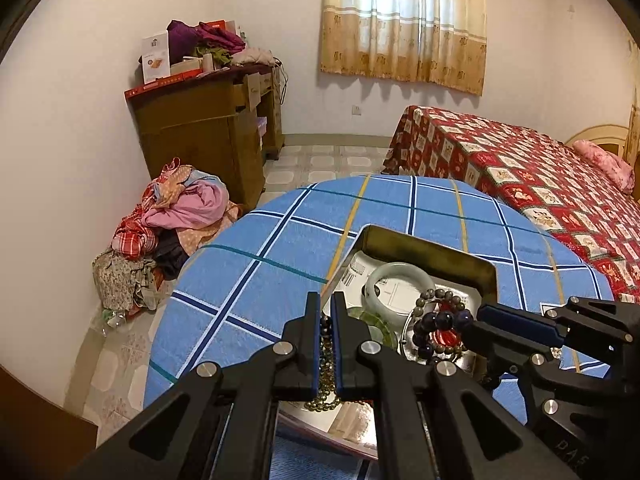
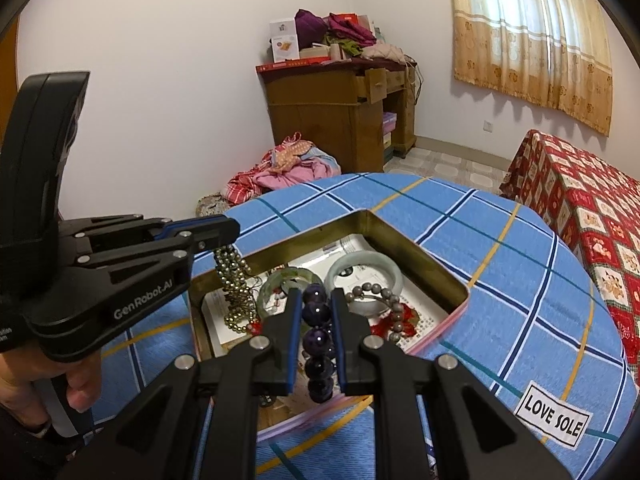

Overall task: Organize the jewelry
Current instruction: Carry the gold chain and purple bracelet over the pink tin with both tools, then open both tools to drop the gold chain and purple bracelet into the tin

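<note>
Left wrist view: the left gripper (image 1: pixel 327 312) is pinched on a strand of small brass-coloured beads (image 1: pixel 326 376) that hangs between its blue pads over the near edge of the metal tin (image 1: pixel 432 254). At 2 o'clock the right gripper (image 1: pixel 474 326) reaches in from the side, clamped on a dark purple bead bracelet (image 1: pixel 442 320). Inside the tin lie a pale jade bangle (image 1: pixel 400 276), a greener bangle (image 1: pixel 376 326) and a grey bead bracelet (image 1: pixel 430 296) over a red charm.

Right wrist view: the right gripper (image 2: pixel 316 300) grips the purple bracelet (image 2: pixel 318 338), lifted just above the tin (image 2: pixel 420 258). At 9 o'clock the left gripper (image 2: pixel 232 230) holds the brass strand (image 2: pixel 234 288), which dangles with its lower end resting in the tin beside the green bangle (image 2: pixel 276 286). The pale bangle (image 2: pixel 362 268) and grey bracelet (image 2: pixel 384 300) sit at 12 to 1 o'clock.

The sorting looks early: everything remains heaped in one tin, with two pieces raised and no separate place for them visible. The pieces overlap, so snagging is the likely trouble. A "LOVE SOLE" label (image 2: pixel 554 414) sits at 4 o'clock on the blue checked cloth (image 2: pixel 500 240).
</note>
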Demonstrator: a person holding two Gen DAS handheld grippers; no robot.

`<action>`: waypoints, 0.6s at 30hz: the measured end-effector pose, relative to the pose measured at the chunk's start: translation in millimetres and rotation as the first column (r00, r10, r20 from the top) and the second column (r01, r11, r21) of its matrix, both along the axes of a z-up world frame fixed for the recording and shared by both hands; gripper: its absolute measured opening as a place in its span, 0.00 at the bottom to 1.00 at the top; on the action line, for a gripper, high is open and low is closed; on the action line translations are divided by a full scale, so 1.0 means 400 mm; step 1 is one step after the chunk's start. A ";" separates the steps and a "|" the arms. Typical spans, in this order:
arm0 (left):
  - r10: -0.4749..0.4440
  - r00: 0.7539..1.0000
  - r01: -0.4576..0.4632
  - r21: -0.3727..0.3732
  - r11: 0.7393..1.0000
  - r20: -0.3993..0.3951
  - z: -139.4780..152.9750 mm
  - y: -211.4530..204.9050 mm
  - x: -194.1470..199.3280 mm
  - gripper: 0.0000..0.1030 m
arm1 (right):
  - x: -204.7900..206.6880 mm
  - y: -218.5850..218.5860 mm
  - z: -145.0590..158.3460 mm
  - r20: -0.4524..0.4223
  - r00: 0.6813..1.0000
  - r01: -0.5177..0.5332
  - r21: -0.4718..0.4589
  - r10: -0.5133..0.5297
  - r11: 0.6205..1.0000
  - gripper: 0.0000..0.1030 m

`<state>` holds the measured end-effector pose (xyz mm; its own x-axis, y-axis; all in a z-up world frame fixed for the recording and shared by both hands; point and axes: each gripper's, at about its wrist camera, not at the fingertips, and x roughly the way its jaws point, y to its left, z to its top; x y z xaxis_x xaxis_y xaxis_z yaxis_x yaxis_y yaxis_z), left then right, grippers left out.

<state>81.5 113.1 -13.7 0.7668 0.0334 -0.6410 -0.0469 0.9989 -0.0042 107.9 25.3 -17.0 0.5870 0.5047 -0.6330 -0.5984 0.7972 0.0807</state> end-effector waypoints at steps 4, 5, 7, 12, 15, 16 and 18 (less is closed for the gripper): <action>0.004 1.000 -0.004 0.001 1.000 -0.014 -0.012 0.003 0.003 0.04 | 0.004 0.004 -0.007 -0.006 1.000 0.002 -0.009 -0.002 1.000 0.16; 0.004 1.000 -0.004 0.002 1.000 -0.017 -0.015 0.004 0.005 0.04 | 0.004 0.003 -0.009 -0.007 1.000 0.002 -0.010 -0.002 1.000 0.16; 0.004 1.000 -0.004 0.005 1.000 -0.021 -0.019 0.004 0.006 0.04 | 0.006 0.003 -0.013 -0.009 1.000 0.004 -0.014 -0.004 1.000 0.16; 0.006 0.999 -0.006 0.010 1.000 -0.035 -0.031 0.005 0.012 0.04 | 0.010 0.000 -0.021 -0.010 1.000 0.009 -0.023 -0.009 1.000 0.16; 0.010 0.999 -0.010 0.013 1.000 -0.036 -0.033 0.005 0.013 0.04 | 0.010 0.004 -0.024 -0.011 1.000 0.004 -0.037 -0.004 0.999 0.17; 0.011 0.999 -0.011 0.015 1.000 -0.033 -0.034 0.005 0.013 0.04 | 0.010 0.006 -0.024 -0.008 1.000 0.004 -0.042 -0.004 0.999 0.17; 0.001 0.999 0.000 0.015 1.000 -0.039 -0.032 0.000 0.013 0.05 | 0.005 0.005 -0.022 0.001 1.000 0.007 -0.054 -0.006 0.999 0.21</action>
<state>86.9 112.9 -26.6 0.7411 0.0432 -0.6700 -0.0471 0.9988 0.0123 110.0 27.2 -25.9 0.5908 0.4662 -0.6585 -0.5932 0.8042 0.0372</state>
